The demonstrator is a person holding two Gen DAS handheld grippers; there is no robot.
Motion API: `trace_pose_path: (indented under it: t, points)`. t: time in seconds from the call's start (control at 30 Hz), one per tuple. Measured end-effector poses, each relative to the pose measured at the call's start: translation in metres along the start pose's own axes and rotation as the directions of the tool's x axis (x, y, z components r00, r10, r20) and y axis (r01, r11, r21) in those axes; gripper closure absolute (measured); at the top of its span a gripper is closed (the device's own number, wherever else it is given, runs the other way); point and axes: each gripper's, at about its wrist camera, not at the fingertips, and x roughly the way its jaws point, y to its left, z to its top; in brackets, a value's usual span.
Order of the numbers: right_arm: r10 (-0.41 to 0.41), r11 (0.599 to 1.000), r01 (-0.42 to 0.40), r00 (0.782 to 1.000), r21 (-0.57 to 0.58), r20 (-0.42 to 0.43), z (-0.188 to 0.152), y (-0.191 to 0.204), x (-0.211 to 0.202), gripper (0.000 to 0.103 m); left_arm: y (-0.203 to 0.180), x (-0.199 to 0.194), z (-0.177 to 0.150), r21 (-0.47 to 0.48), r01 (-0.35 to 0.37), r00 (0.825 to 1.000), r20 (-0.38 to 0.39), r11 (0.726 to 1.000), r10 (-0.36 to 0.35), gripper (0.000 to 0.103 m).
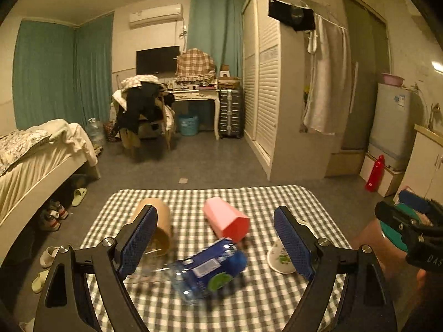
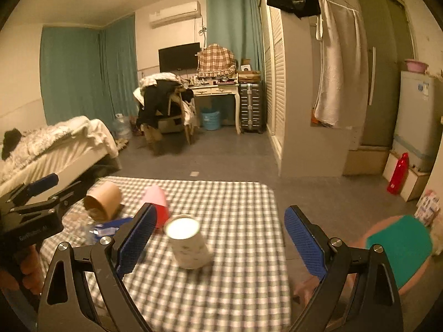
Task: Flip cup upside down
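Observation:
A white cup with a small green print point(image 2: 188, 244) stands on the checked tablecloth point(image 2: 235, 276), its flat white end up; in the left wrist view point(image 1: 281, 257) it sits partly behind my right-hand finger. My right gripper point(image 2: 218, 235) is open, with the cup between its fingers, nearer the left one. My left gripper point(image 1: 217, 238) is open and empty above a blue-labelled plastic bottle point(image 1: 210, 271) lying on its side. A pink cup point(image 1: 225, 221) and a brown paper cup point(image 1: 157, 225) lie tipped over further back.
The small table's far edge point(image 1: 210, 189) drops to grey floor. A round stool with a teal seat point(image 2: 398, 249) stands right of the table. A bed point(image 1: 36, 160) is to the left, a wardrobe point(image 1: 265, 83) behind.

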Motion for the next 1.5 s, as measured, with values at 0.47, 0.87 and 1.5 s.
trace_pose_path:
  t: [0.47,0.87,1.5]
  points:
    - [-0.029,0.997,0.026,0.998,-0.069,-0.051,-0.028,0.031,0.046,0.01,0.022,0.017,-0.038,-0.024,-0.031,1.0,-0.003,0.999,0.031,0.004]
    - [-0.03,0.999,0.028,0.997,-0.038,-0.066,-0.035,0.024,0.052,0.0,0.029,0.024,-0.048,-0.07,-0.054,0.998,-0.035,0.996,0.052,0.0]
    - [-0.047,0.997,0.041,0.995,-0.059,-0.092,-0.039,0.029,0.059,0.0,0.028,0.03,-0.051,-0.059,-0.077,0.996,-0.057,0.995,0.074,0.0]
